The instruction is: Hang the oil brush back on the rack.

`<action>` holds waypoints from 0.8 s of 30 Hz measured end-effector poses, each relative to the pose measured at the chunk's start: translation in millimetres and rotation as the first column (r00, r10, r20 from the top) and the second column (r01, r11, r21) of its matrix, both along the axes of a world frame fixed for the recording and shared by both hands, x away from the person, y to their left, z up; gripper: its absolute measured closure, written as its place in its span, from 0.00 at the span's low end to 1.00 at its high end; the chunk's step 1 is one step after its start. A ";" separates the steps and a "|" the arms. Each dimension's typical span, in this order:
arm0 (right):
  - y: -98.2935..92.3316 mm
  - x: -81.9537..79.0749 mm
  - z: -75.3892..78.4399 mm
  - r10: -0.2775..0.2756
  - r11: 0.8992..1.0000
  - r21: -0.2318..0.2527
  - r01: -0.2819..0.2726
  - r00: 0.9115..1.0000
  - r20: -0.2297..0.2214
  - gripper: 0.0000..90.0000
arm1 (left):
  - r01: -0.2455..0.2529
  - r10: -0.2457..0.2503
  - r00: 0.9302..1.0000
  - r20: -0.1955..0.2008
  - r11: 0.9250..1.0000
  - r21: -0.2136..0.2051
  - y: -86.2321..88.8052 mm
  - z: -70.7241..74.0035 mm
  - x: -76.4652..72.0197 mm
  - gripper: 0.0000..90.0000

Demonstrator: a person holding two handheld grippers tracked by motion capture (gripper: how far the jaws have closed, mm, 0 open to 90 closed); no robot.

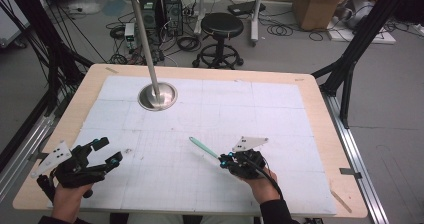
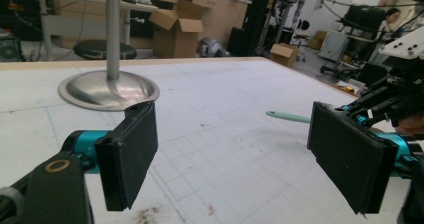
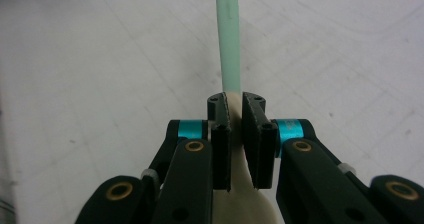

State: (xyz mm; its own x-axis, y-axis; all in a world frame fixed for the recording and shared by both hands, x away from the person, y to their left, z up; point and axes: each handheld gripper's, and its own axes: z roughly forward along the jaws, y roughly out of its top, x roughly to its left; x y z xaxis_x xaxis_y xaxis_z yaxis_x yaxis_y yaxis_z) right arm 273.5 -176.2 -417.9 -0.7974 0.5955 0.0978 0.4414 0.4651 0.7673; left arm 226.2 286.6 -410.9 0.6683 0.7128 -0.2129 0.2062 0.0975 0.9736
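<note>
The table [image 1: 320, 134] carries a metal stand [image 1: 157, 95] at eleven o'clock. At seven o'clock the left gripper [image 1: 106, 152] rests with jaws wide apart, holding nothing. At five o'clock the right gripper [image 1: 226, 159] is clamped on a spoon [image 1: 202, 147], whose green handle points toward eleven o'clock.

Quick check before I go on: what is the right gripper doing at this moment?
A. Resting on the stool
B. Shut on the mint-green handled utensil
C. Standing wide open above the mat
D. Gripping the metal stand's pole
B: in the right gripper view the right gripper has its pads pressed on the mint-green handled utensil, whose handle points away over the table.
</note>
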 end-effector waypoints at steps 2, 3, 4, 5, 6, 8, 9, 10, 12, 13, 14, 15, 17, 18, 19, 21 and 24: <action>-0.2 -3.3 5.5 0.019 0.999 0.038 -0.020 1.000 0.019 0.92 | 0.029 -0.028 1.000 0.002 0.999 -0.020 -1.2 1.8 0.3 0.25; -0.2 -4.8 8.2 0.030 0.998 0.053 -0.032 0.999 0.031 0.92 | 0.041 -0.041 0.999 0.002 0.999 -0.028 -2.2 3.0 0.5 0.26; -0.1 -6.6 11.1 0.038 0.997 0.069 -0.041 0.998 0.039 0.92 | 0.054 -0.054 0.999 0.003 0.998 -0.033 -3.4 4.2 0.4 0.26; 0.0 -8.2 13.7 0.049 0.995 0.086 -0.053 0.997 0.054 0.92 | 0.068 -0.068 0.998 0.004 0.997 -0.038 -5.1 5.6 0.4 0.27; 0.1 -9.9 16.4 0.056 0.993 0.104 -0.062 0.997 0.061 0.92 | 0.086 -0.086 0.996 0.008 0.995 -0.044 -6.5 6.8 0.4 0.28; 0.6 -12.4 21.4 0.073 0.987 0.136 -0.084 0.994 0.078 0.92 | 0.119 -0.119 0.993 0.005 0.991 -0.067 -10.4 8.8 1.0 0.30; 1.1 -13.8 23.8 0.082 0.984 0.154 -0.094 0.993 0.082 0.92 | 0.135 -0.135 0.991 0.005 0.989 -0.063 -12.8 10.3 1.4 0.29; 1.6 -14.7 26.0 0.089 0.980 0.167 -0.103 0.992 0.092 0.92 | 0.152 -0.152 0.988 0.005 0.987 -0.061 -15.7 12.1 1.6 0.29; 3.4 -17.1 30.0 0.103 0.973 0.195 -0.122 0.989 0.102 0.92 | 0.190 -0.190 0.982 0.010 0.980 -0.065 -21.8 16.5 2.2 0.29; 4.3 -18.0 31.9 0.113 0.970 0.205 -0.134 0.988 0.108 0.92 | 0.208 -0.208 0.978 0.014 0.975 -0.074 -25.8 19.0 2.7 0.29; 5.5 -18.9 33.4 0.122 0.966 0.216 -0.145 0.986 0.114 0.92 | 0.208 -0.208 0.978 0.014 0.975 -0.074 -25.8 19.0 2.7 0.29; 6.6 -19.7 34.9 0.132 0.961 0.225 -0.158 0.983 0.124 0.92 | 0.230 -0.229 0.973 0.016 0.970 -0.081 -29.7 21.6 3.3 0.29; 8.0 -20.7 36.4 0.141 0.956 0.239 -0.168 0.982 0.129 0.92 | 0.269 -0.269 0.963 0.020 0.958 -0.095 -39.4 27.0 5.0 0.28; 10.1 -22.7 39.4 0.163 0.942 0.271 -0.196 0.977 0.140 0.92 | 0.302 -0.302 0.953 0.021 0.949 -0.089 -49.7 32.3 7.1 0.27; 10.1 -22.7 39.4 0.163 0.942 0.271 -0.196 0.977 0.140 0.92 | 0.302 -0.302 0.953 0.021 0.949 -0.089 -49.7 32.3 7.1 0.27; 13.6 -26.5 45.4 0.194 0.921 0.311 -0.236 0.968 0.161 0.92 | 0.335 -0.335 0.942 0.023 0.939 -0.076 -59.6 37.2 9.7 0.27; 16.6 -30.6 51.3 0.214 0.905 0.332 -0.267 0.959 0.188 0.92 | 0.388 -0.386 0.922 0.034 0.918 -0.086 -76.4 43.6 14.3 0.28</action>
State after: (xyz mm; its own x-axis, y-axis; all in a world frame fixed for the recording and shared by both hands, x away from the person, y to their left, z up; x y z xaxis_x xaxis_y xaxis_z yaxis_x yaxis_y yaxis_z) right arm 242.9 -159.6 -366.5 -0.9331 0.3321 0.1380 0.2229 0.2329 0.9466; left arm 240.5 210.2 -367.3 0.8918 0.3765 -0.2507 0.2301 0.0997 0.9681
